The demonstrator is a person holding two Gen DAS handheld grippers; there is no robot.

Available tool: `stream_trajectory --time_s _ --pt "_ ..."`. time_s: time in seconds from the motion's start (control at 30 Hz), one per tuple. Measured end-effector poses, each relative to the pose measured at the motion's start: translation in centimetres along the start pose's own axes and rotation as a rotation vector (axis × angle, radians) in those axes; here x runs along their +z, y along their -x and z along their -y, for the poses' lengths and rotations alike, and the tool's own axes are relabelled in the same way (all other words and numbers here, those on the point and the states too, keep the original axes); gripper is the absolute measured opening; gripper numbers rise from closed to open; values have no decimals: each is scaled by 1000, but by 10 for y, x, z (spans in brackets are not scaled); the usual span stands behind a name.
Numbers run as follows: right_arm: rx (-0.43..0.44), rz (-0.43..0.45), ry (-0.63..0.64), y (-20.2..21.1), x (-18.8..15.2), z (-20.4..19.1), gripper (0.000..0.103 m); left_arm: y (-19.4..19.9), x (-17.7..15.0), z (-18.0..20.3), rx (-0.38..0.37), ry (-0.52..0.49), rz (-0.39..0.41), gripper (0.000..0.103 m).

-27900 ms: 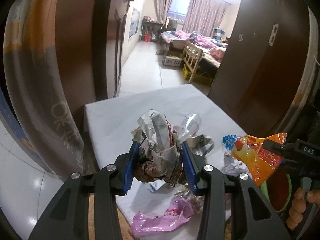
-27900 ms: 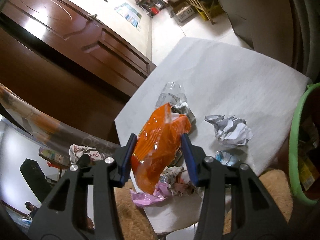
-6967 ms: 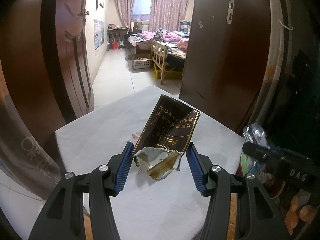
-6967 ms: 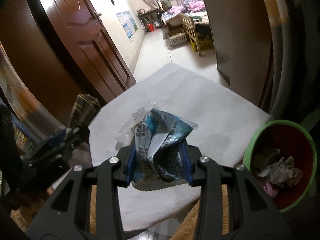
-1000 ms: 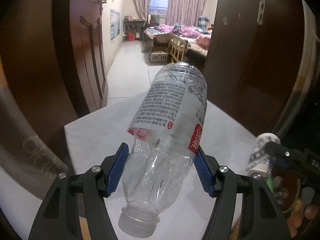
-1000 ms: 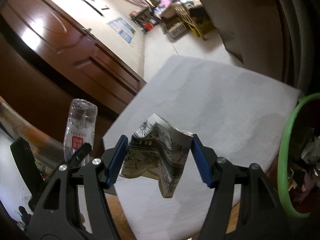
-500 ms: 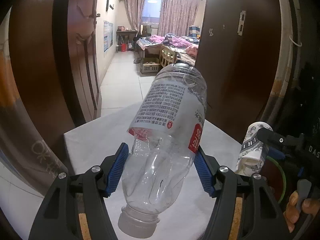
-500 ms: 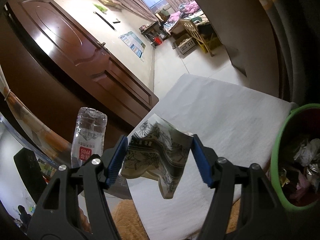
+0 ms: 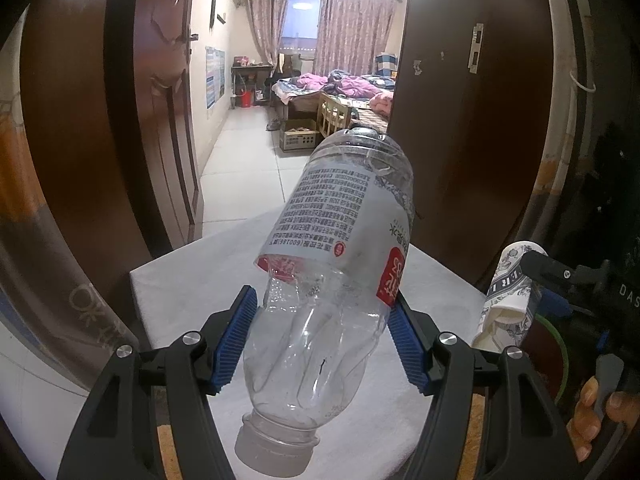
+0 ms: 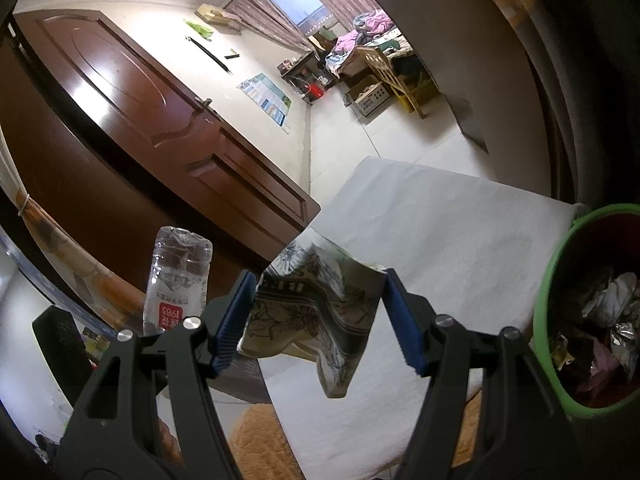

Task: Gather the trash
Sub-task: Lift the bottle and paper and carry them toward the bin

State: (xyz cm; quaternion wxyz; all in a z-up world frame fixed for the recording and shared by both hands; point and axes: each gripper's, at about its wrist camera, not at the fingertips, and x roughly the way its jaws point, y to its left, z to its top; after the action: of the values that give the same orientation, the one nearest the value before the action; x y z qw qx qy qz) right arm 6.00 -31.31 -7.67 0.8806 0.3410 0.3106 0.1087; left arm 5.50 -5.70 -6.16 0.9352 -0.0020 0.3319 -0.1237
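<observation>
My left gripper (image 9: 322, 338) is shut on a clear plastic bottle (image 9: 332, 280) with a white and red label, held cap end toward the camera above the white-covered table (image 9: 188, 284). My right gripper (image 10: 318, 316) is shut on a crushed paper cup (image 10: 316, 312) with a black floral print, held above the same table (image 10: 460, 248). The cup (image 9: 506, 296) and the right gripper's black body show at the right edge of the left wrist view. The bottle (image 10: 176, 276) rises at the left of the right wrist view. A green-rimmed trash bin (image 10: 546, 320) holding crumpled wrappers stands at the table's right.
Dark wooden doors (image 9: 156, 120) (image 10: 168, 128) flank a doorway into a bedroom with a bed, a chair and a cardboard box. A person's fingers (image 9: 596, 412) hold the right gripper's handle. An orange fluffy mat (image 10: 256, 440) lies below the table's near edge.
Both grippers rose with their loads over the last second. The bin's inside came further into the right wrist view, and the cup came higher at the right of the left wrist view.
</observation>
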Motion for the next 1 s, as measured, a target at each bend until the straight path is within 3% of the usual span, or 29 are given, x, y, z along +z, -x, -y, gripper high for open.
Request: stream_trajectory --time_s 1.0 --pt "17 70 -115 45 3 42 64 -17 -6 64 -69 -139 -45 62"
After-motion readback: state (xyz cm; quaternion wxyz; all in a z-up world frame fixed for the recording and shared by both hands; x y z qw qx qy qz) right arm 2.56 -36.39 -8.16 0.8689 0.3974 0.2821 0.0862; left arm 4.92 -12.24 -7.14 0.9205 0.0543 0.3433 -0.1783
